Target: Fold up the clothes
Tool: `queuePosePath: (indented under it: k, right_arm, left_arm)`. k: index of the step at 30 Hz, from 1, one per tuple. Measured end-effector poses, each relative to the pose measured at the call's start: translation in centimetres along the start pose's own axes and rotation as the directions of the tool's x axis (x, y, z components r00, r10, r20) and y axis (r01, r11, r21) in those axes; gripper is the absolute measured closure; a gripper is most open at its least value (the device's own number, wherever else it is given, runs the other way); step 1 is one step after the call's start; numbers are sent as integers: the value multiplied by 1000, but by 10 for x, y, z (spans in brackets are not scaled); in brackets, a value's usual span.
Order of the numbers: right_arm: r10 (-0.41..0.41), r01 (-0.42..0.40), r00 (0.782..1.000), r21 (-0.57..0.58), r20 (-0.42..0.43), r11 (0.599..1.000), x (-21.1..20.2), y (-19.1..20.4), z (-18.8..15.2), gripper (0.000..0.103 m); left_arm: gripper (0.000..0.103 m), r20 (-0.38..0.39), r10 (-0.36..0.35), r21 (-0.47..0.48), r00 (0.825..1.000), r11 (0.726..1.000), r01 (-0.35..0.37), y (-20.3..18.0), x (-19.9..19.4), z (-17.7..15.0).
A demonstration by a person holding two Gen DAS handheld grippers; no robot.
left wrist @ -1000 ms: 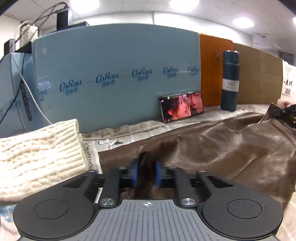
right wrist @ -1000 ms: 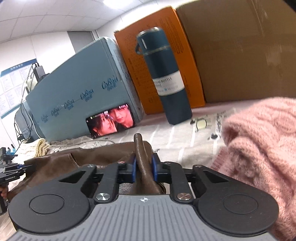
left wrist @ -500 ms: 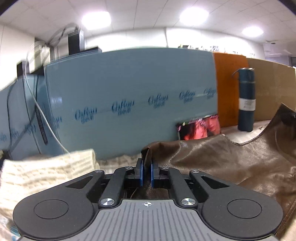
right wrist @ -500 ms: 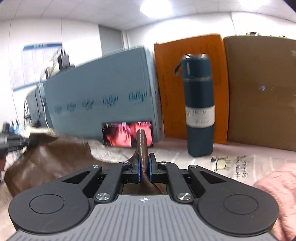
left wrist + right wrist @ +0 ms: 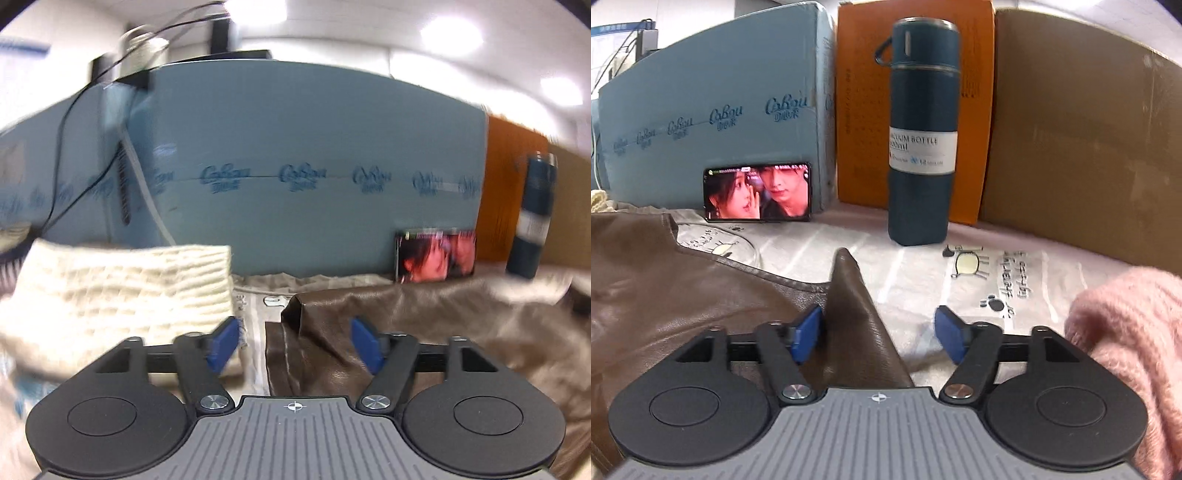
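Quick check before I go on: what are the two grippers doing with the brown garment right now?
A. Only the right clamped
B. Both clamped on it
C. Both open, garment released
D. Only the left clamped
C: the left gripper and right gripper both have their blue pads spread wide, with the brown garment lying loose between them.

Light: bright, even, cast by ceiling panels [image 5: 451, 30] | Left wrist view: heavily motion-blurred, box lettering [image 5: 303, 177] smeared | Right wrist view: sharp, bottle label [image 5: 922, 152] legible | Glare: sheen on brown leather garment [image 5: 665, 295] | Distortion: straight edges bowed, corners vignetted dark | Shadows: soft, faint
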State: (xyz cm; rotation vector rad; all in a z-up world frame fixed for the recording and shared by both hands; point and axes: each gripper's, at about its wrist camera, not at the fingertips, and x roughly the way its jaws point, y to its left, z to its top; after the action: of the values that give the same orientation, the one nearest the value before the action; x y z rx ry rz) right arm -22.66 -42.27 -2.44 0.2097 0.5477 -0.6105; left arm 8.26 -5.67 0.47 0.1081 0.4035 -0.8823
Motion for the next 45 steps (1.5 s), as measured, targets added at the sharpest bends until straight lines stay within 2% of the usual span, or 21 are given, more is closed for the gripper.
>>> queuePosePath:
  k: [2, 4, 7, 10, 13, 16, 18, 22, 27, 32, 35, 36, 37, 38, 39, 40, 41, 44, 45]
  right_arm:
    - [7, -8, 1000, 14, 6, 1000, -3, -1, 1, 31]
    - [27, -28, 999, 55, 18, 998, -10, -3, 3, 30]
    - [46, -53, 997, 143, 55, 988, -31, -6, 10, 23]
    - [60, -78, 996, 288, 70, 954, -57, -11, 10, 18]
    - [83, -107, 994, 435, 74, 894, -81, -18, 6, 16]
    - [131, -134, 990, 582, 47, 802, -97, -27, -12, 16]
    - [155, -124, 988, 655, 10, 746, -103, -29, -25, 16]
    - [201, -126, 979, 727, -17, 675, -108, -26, -43, 16]
    - [318, -131, 945, 809, -73, 573, -93, -21, -59, 16]
    - [283, -123, 958, 837, -40, 534, -84, -16, -61, 16]
    - [218, -138, 975, 875, 39, 464, -80, -13, -67, 15]
    - [199, -137, 979, 882, 50, 451, -79, -11, -68, 15]
    - [180, -136, 982, 888, 62, 439, -77, -10, -69, 18]
    - [160, -135, 984, 894, 73, 427, -75, -9, -69, 30]
    - [140, -134, 987, 900, 82, 414, -73, -8, -70, 48]
    - [109, -104, 992, 915, 66, 391, -70, -9, -74, 58]
    - [93, -112, 992, 921, 83, 373, -68, -10, -76, 64]
    - [69, -162, 987, 932, 148, 326, -65, -12, -83, 76]
    - [73, -176, 984, 928, 161, 328, -65, -12, -83, 84]
  left_arm:
    - [27, 11, 2, -16, 1000, 1000, -2, -3, -12, -3]
    - [19, 20, 9, -26, 1000, 1000, -8, -8, -23, -7]
    - [17, 17, 17, -70, 1000, 997, -16, -11, -36, -15]
    - [16, 2, 20, -120, 1000, 993, -20, -12, -43, -24]
    - [15, -26, 21, -136, 999, 990, -24, -13, -42, -29]
    - [15, -38, 22, -140, 999, 990, -27, -14, -42, -32]
    - [15, -38, 15, -144, 999, 989, -21, -15, -43, -34]
    - [14, -51, 14, -154, 999, 988, -21, -15, -43, -37]
    - [14, -73, 15, -158, 997, 987, -26, -16, -41, -39]
    - [14, -101, 14, -153, 995, 988, -29, -17, -38, -42]
    - [14, -115, 5, -148, 993, 989, -22, -18, -35, -43]
    - [14, -119, 3, -148, 993, 989, -21, -19, -34, -43]
    - [14, -123, 2, -150, 992, 989, -21, -19, -34, -44]
    - [14, -127, 2, -151, 992, 988, -21, -19, -33, -44]
    - [14, -130, -1, -153, 991, 988, -19, -19, -33, -44]
    - [14, -133, -7, -157, 991, 988, -14, -18, -32, -45]
    - [14, -135, -12, -160, 991, 987, -9, -18, -32, -45]
    - [14, -144, -26, -166, 989, 986, 1, -18, -31, -46]
    - [14, -147, -30, -167, 989, 986, 5, -19, -30, -46]
